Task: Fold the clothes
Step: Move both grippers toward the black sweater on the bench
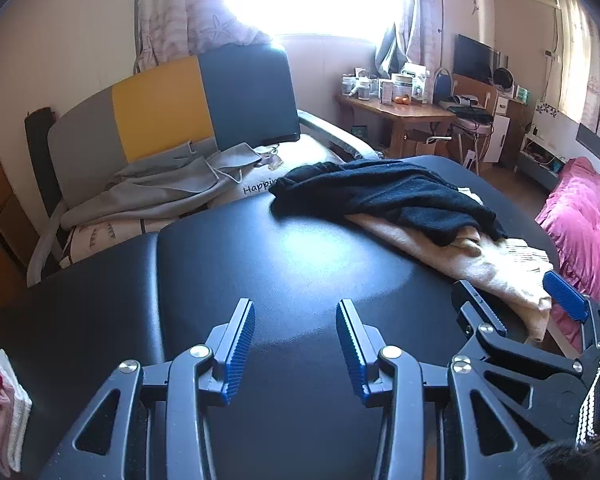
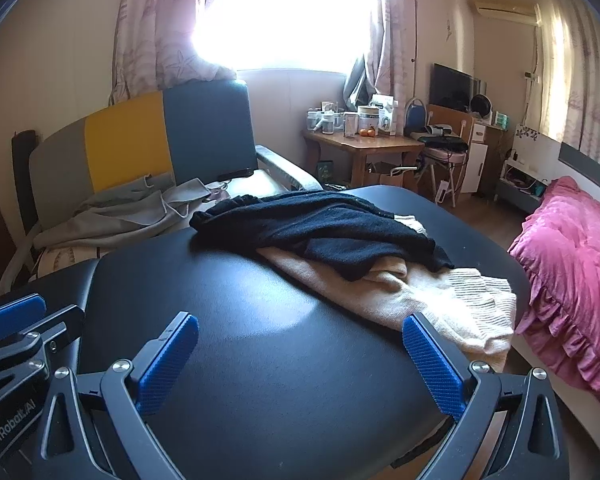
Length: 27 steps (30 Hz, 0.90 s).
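Two grippers over a black table (image 1: 284,248), jaws apart, empty: left gripper (image 1: 296,350) beside right gripper (image 2: 300,364). Black sweater (image 2: 320,228) heaped on beige sweater (image 2: 420,300) at table's far right corner. Folded stack (image 1: 4,400) at left edge. Pink bedding (image 2: 572,256) beyond.

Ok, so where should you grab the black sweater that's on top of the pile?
Probably by the near hem of the black sweater, where it droops over the cream sweater. Come in from the front with the right gripper, which is open and empty over the black table. That edge lies loose on top, so it should peel off without dragging the cream one.
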{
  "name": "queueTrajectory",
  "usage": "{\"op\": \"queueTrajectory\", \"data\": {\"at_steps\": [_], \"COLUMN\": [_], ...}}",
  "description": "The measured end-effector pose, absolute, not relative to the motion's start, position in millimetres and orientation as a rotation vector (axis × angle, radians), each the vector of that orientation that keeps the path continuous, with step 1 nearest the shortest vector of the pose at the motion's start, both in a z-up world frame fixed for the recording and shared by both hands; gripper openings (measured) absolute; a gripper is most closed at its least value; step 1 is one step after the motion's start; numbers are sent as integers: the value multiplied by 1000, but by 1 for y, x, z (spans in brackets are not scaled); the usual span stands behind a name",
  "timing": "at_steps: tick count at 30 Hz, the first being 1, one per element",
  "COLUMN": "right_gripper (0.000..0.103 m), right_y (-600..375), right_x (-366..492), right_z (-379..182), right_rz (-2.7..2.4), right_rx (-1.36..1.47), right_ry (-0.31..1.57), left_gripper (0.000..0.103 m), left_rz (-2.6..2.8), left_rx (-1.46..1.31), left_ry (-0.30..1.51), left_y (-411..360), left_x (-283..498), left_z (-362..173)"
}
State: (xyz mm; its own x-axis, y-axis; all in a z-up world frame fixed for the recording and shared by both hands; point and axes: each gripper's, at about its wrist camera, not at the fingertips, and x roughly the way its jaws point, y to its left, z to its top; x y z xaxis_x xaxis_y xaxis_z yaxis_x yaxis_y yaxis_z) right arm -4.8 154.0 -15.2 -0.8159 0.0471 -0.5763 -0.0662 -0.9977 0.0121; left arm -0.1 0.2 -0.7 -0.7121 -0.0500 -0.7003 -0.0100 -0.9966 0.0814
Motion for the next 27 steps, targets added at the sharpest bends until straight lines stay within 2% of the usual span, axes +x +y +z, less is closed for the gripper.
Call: {"op": "queueTrajectory", "data": {"at_steps": [10,12,15,17,19,22,27], "right_gripper": [103,103,102,93,70,66,66], "right_y": [147,162,179,200,224,253,287], "right_x": [-7,-13,-27,-39,-58,-95,-178], "right_z": [-29,-35,-58,-73,-81,-83,-71], "right_rz": [2934,2978,3039,3041,3021,3023,2978], "right_rx": [-978,-1059,-1234,-1293,-1318,-1296,-1235], "right_ry": [33,103,320,498,618,671,547], "left_gripper": [44,44,44,44,44,44,44], "left_rz": [-2903,-2952,-2933,-2842,-2783,-2739,-2765], "left_rx": [1284,1394,1607,1670,1680,1709,1705], "left_ry": [-76,16,200,156,84,71,86], "left_y": [-8,-23,-48,-59,-69,-79,-85], "left_x": [-3,-2,-6,-8,-6,-9,-16], "left_z": [-25,-43,-82,-112,-134,-155,-162]}}
